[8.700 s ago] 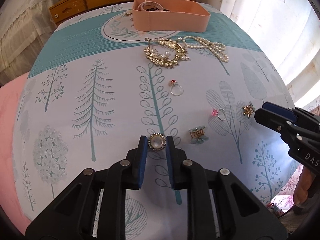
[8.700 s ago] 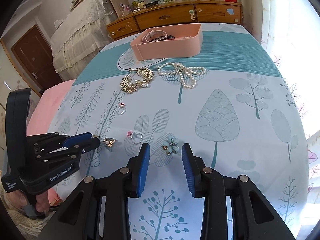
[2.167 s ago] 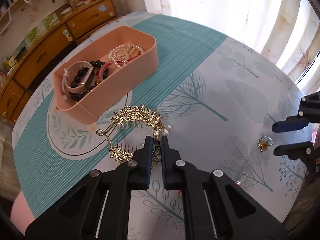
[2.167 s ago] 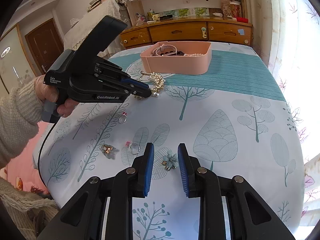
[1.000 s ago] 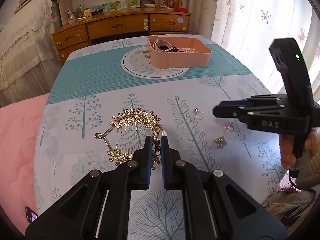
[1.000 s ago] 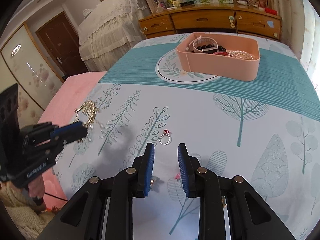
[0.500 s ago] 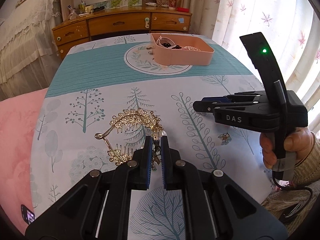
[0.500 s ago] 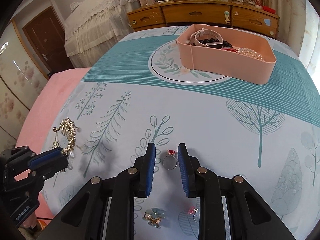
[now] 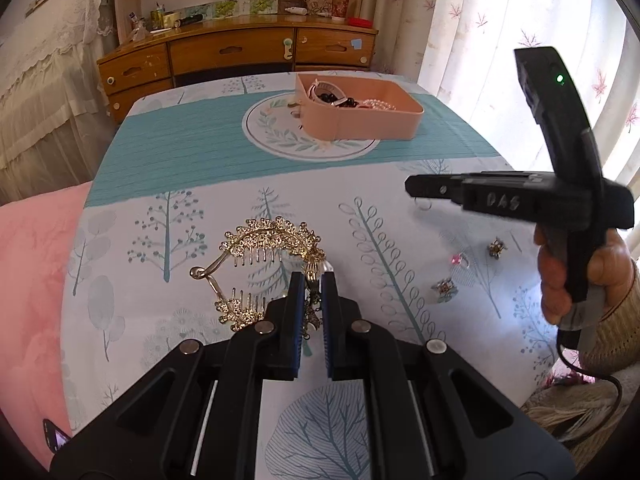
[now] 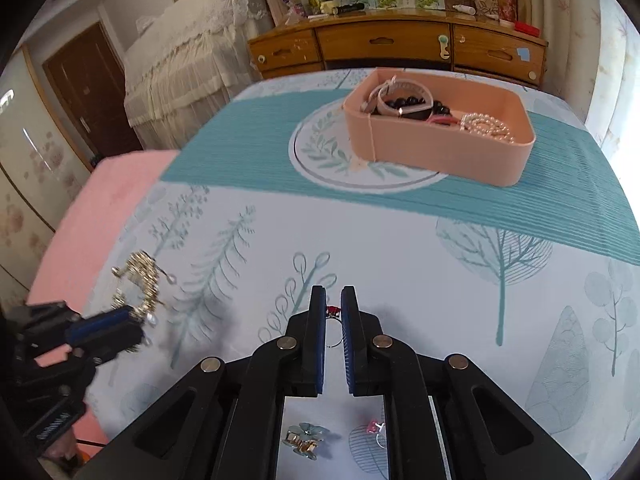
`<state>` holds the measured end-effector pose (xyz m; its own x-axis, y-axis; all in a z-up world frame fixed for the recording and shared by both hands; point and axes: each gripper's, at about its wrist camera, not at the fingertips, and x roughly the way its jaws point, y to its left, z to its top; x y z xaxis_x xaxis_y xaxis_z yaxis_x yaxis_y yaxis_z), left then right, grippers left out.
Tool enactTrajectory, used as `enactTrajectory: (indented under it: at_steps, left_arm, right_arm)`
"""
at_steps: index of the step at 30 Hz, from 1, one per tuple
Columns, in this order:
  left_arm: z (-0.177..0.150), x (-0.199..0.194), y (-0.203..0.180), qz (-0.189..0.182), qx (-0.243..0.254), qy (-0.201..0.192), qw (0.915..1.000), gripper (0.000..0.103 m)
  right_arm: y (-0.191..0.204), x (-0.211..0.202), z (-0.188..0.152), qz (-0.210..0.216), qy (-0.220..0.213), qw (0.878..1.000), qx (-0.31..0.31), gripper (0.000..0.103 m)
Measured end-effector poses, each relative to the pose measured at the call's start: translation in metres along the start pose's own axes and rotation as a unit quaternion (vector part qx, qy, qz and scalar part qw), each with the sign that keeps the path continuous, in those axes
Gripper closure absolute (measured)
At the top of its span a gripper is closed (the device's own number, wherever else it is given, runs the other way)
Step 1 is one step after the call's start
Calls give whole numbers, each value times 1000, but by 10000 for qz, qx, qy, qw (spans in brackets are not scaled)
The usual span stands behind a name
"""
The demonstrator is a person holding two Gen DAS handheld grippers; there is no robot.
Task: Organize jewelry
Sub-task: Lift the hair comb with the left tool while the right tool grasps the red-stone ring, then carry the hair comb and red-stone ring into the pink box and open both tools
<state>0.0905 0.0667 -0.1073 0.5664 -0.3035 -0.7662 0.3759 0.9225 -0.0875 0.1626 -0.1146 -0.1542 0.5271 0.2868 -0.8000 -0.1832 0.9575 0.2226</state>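
Observation:
My left gripper (image 9: 311, 280) is shut on a gold hair comb (image 9: 256, 252) and holds it above the near left of the tablecloth; it also shows in the right wrist view (image 10: 140, 280). My right gripper (image 10: 332, 300) is narrowly open, its fingers on either side of a red-stone ring (image 10: 333, 312) on the cloth. The pink jewelry box (image 10: 436, 148) stands at the far side with bracelets and a pearl necklace (image 10: 486, 126) inside. In the left wrist view the right gripper (image 9: 424, 191) hovers over that ring (image 9: 423, 205).
A pink-stone ring (image 10: 376, 428) and a pale blue flower earring (image 10: 306, 440) lie under my right gripper. Another small gold earring (image 9: 497, 247) lies at the right. A wooden dresser (image 9: 240, 56) stands behind the table, a pink bed (image 9: 28, 280) to the left.
My right gripper has moved down and forward over the red-stone ring and narrowed around it. My left gripper still holds the gold comb in about the same place.

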Motion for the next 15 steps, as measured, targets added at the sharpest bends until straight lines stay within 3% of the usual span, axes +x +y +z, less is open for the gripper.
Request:
enactTrajectory:
  at_steps: [6, 15]
  left_arm:
    - [46, -8, -10, 26, 326, -293, 9990, 97]
    - [149, 2, -35, 191, 718, -1005, 9922, 97]
  right_arm:
    - [-29, -38, 35, 443, -320, 9971, 521, 95]
    - [-59, -76, 96, 13, -1052, 9930, 534, 95]
